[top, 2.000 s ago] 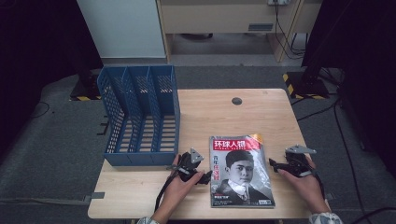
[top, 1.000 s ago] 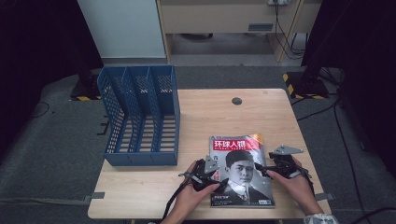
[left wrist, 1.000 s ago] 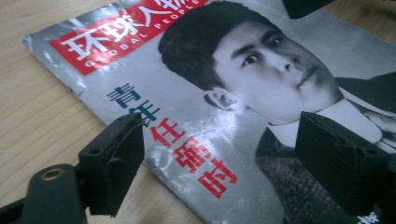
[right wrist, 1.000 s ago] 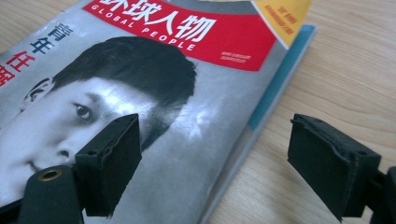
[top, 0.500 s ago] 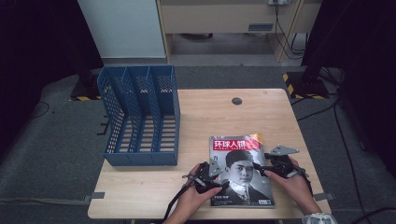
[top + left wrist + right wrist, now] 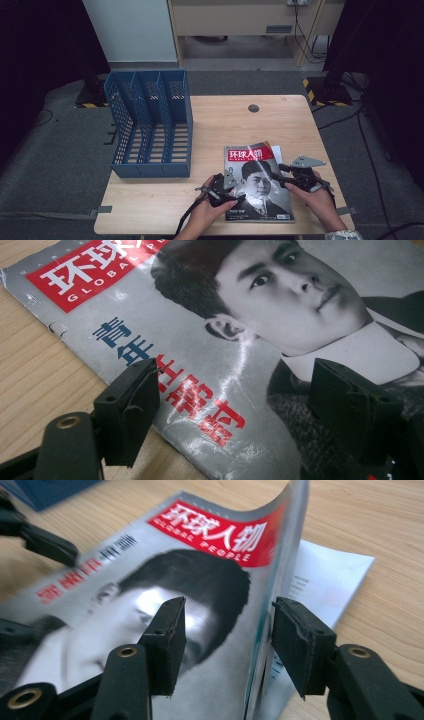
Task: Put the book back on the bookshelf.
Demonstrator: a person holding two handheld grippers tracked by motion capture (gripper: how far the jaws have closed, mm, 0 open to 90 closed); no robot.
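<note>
Item: glossy magazine with a red title band and a black-and-white portrait cover (image 6: 257, 182), lying flat near the front right of the pale wooden table (image 6: 225, 125), with a white sheet (image 6: 325, 575) showing under its right edge. To its left, well apart, stands a blue perforated plastic file rack with three compartments (image 6: 150, 125), open side up.

Left gripper (image 6: 231, 192): set over the magazine's left edge; in the left gripper view its jaws stand apart above the cover, one over the edge, one over the portrait; pads not pressing, nothing held.

Right gripper (image 6: 227, 630): at the magazine's right edge, which curls up between the jaws. The jaws have just been closing, with the lifted edge between them; a gap shows on both sides, so no grip yet.

Step in hand, as judged: taking hold of the magazine's right edge for lifting.

Next move calls for: closing the right jaws fully on the raised edge, catching cover and pages together, while the left gripper steadies the far side; the rack looks the likely destination
</note>
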